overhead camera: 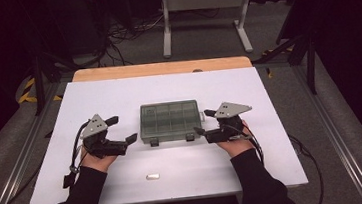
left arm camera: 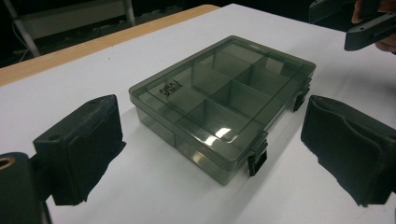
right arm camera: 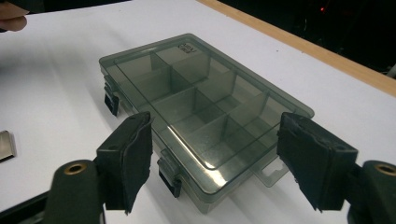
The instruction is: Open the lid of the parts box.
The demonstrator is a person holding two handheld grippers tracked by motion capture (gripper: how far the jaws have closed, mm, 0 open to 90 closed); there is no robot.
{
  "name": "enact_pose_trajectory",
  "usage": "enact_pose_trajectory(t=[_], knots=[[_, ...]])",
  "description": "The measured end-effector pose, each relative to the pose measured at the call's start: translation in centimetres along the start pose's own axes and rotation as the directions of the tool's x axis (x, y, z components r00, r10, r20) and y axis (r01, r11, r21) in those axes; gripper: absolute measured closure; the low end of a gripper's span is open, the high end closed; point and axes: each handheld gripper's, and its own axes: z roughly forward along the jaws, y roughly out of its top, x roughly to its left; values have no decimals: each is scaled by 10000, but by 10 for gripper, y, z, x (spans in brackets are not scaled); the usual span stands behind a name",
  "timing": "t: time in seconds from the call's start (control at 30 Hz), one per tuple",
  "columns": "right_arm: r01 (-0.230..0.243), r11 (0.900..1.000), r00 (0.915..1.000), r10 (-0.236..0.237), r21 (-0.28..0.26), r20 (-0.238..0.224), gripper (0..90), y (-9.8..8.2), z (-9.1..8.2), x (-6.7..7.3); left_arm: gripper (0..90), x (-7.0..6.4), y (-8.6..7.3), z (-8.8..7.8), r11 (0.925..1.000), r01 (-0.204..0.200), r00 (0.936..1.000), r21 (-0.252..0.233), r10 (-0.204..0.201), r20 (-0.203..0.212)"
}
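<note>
Starting nearest you, a small flat silvery piece (overhead camera: 152,176) lies alone on the white worktop (overhead camera: 93,98), well short of the box and untouched.

Next come your two claws. The left claw (overhead camera: 121,130) is spread wide with nothing between its jaws; its pads (left arm camera: 84,144) are black, soft-looking and a little ragged at the edges. The right claw (overhead camera: 204,122) is also spread and pinching nothing, its jaws straddling the near right corner of the box without pressing it.

Between them, in the middle of the worktop, sits the compartment box (overhead camera: 170,121): a shallow rectangle of smoky, see-through plastic, glossy enough to throw a glare off its lid. Thin walls divide it into compartments, and all that can be seen look empty. Two black latches (left arm camera: 257,158) on the near long side look snapped down, and a clear hanging tab (right arm camera: 271,171) sticks out of the right end.

So you seem to be at the very start: lid shut, latches fastened, nothing gripped. Steadying the box and freeing the latches is all still ahead.

Beyond it, the worktop's bare wooden edge (overhead camera: 160,68) runs across the far side.
</note>
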Motion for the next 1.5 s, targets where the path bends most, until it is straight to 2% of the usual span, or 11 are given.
enact_pose_trajectory(t=[0.13, 0.2, 0.23, 0.33, 0.53, 0.8, 1.13, 1.27, 1.3, 1.37, 1.5], knots=[[2, 9991, 9997, 8, 416, -231, 275, -3, 6, 0, 64, 3, -2, 6, 9998, 190, 9998, 86, -191, 117], [0, 9987, 9992, 20, 505, -396, 275, -4, 6, -1, 65, 3, -4, 9, 9991, 117, 9997, 399, -125, 216], [-35, 9985, 9987, 62, 544, -499, 278, -5, 6, -1, 65, 1, -4, 11, 9976, -157, 9997, 672, 144, 198], [-56, 9977, 9980, 99, 674, -624, 287, -6, 6, -4, 82, 0, -5, 13, 9959, -265, 9990, 865, 232, 391], [-68, 9933, 9971, 153, 1150, -740, 280, -7, 6, -7, 101, 2, -11, 23, 9820, -83, 9979, 1886, -41, 653], [-78, 9785, 9972, 230, 2060, -718, 277, -14, 13, -5, 141, 3, -15, 25, 9724, 5, 9985, 2332, -134, 537], [-221, 9689, 9967, 408, 2466, -709, 311, -22, 18, -5, 177, 3, -20, 32, 9528, -112, 9991, 3032, -17, 423], [-259, 9672, 9964, 455, 2527, -718, 338, -23, 19, -5, 198, 5, -22, 34, 9515, 22, 9986, 3075, -185, 501], [-283, 9671, 9962, 481, 2529, -728, 342, -23, 19, -5, 206, 6, -23, 34, 9553, 301, 9969, 2940, -500, 605], [-326, 9673, 9957, 532, 2517, -754, 356, -24, 19, -6, 226, 8, -24, 35, 9608, 476, 9942, 2730, -718, 796], [-452, 9672, 9946, 669, 2498, -790, 389, -26, 20, -8, 257, 8, -26, 37, 9589, 700, 9912, 2749, -979, 889]])
